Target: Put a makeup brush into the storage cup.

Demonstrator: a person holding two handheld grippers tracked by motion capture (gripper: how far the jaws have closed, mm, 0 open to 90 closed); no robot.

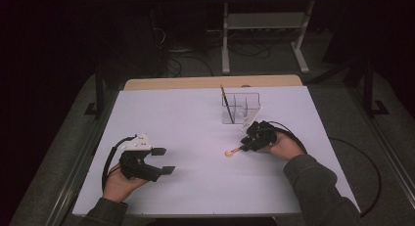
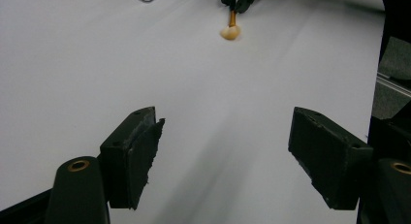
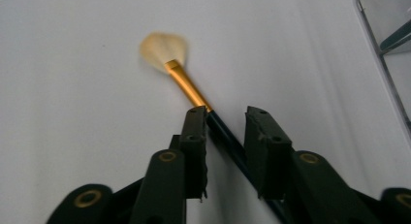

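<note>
- The brush [image 1: 235,150] lies flat on the bench [image 1: 195,128], just in front of my right gripper [image 1: 244,144]. Its pale head is toward the middle of the bench and its dark handle runs back into the gripper.
- In the high view its long axis runs from about 8 o'clock at the head to 2 o'clock at the handle end. That line carries on toward the clear holder [image 1: 242,108], which stands at roughly 12 o'clock from the gripper.
- In the right gripper view the brush [image 3: 186,86] slants from 11 o'clock at the head to 5 o'clock. It crosses the gap of the right gripper [image 3: 225,120] at an angle, not squarely.
- The right jaws are narrowed around the handle but not pinched on it. The handle sits against the tip of one jaw, and bench shows between it and the other, so I read no firm hold yet.
- Because the handle crosses the jaws skew, I judge that closing from here may swing the brush, not seat it. A slight wrist turn toward its axis would help.
- My left gripper [image 1: 164,161] rests well apart at the near left of the bench, jaws wide and empty. From there the brush [image 2: 231,27] is far off at about 3 o'clock in the high view.
- The right hand is plainly the nearer one for this pick.
</note>
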